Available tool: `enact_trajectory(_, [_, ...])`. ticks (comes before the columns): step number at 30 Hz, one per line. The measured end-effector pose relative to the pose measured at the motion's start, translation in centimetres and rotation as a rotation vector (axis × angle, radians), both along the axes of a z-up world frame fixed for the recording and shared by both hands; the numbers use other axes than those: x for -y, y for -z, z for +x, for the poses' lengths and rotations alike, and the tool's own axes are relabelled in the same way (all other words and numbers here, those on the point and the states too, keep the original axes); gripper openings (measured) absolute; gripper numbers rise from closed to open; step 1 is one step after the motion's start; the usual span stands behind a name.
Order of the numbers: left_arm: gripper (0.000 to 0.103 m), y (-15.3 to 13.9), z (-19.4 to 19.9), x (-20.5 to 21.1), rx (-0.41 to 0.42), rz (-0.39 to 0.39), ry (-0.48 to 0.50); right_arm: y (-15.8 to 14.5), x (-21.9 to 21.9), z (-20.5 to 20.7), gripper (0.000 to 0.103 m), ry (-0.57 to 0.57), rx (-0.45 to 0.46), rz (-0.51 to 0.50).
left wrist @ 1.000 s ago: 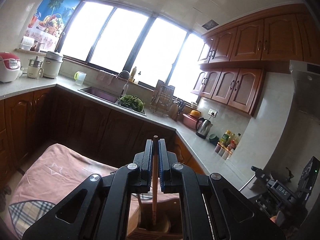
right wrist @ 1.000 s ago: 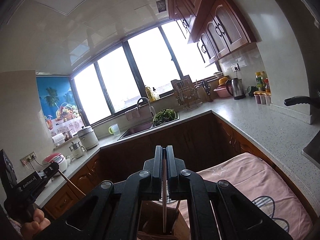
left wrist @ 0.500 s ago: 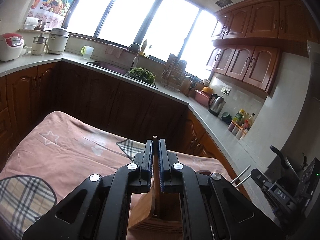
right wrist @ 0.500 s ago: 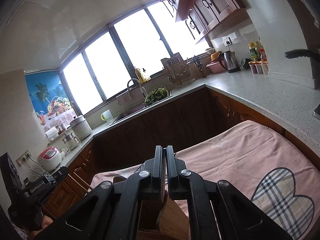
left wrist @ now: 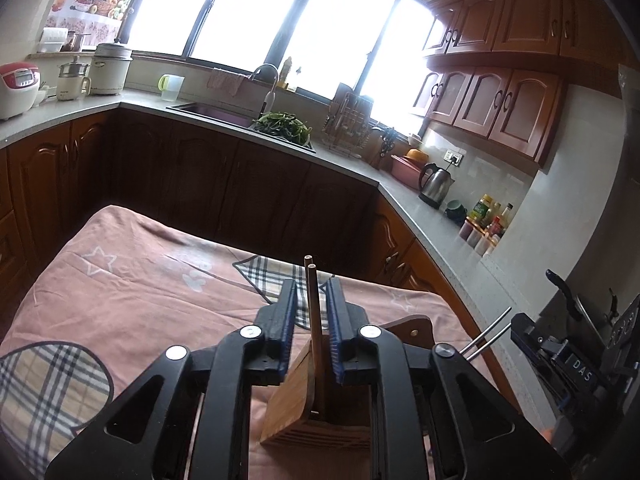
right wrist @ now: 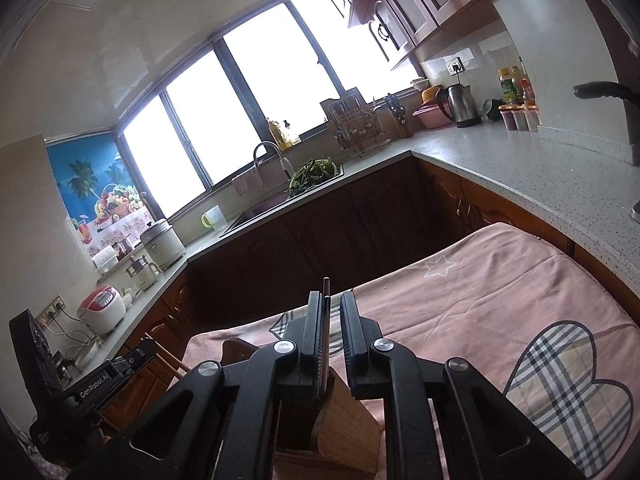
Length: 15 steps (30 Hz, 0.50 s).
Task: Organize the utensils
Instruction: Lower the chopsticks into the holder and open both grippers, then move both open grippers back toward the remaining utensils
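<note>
In the left wrist view, brown wooden chopsticks stand upright in a slatted wooden utensil holder. My left gripper straddles them; its jaws are opening, with a gap on each side of the sticks. In the right wrist view, thin dark metal chopsticks stand in a wooden holder. They lean by the left pad of my right gripper, whose jaws are opening too. The right gripper's silver chopstick ends also show in the left wrist view.
The holder stands on a table under a pink cloth with plaid patches. Dark kitchen cabinets and a grey counter with a kettle, bottles, a sink and rice cookers ring the table. The other hand-held gripper sits low at the left.
Both grippers came down toward the table with their chopsticks, which now stand in the wooden holder. Both pairs of jaws have parted from the sticks.
</note>
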<state>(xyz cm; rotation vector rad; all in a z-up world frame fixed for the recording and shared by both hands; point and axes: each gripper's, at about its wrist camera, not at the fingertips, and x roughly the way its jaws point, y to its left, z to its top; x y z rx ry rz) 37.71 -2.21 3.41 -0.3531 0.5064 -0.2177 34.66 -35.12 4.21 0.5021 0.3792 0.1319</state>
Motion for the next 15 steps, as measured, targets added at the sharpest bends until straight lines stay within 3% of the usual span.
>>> enact_trajectory(1, [0.050,0.0,-0.1,-0.3,-0.006,-0.007,-0.003,0.1,0.2,-0.2,0.046,-0.009,0.006,0.012])
enact_trajectory(2, [0.069,0.0,-0.5,-0.5,-0.006,-0.015,-0.011,0.1,0.3,-0.5,0.065,-0.009,0.013,0.021])
enact_trajectory(7, [0.086,-0.3,-3.0,-1.4,-0.006,-0.027,0.003,0.1,1.5,-3.0,0.093,0.012,0.041,0.044])
enact_trajectory(9, [0.091,-0.3,-4.4,-1.8,-0.006,-0.025,0.005,0.3,2.1,-4.1,0.099,0.016,0.035,0.061])
enact_trajectory(15, [0.093,0.8,-8.5,-1.9,-0.046,0.026,0.022,1.3,3.1,-7.8,0.100,0.024,-0.014,0.057])
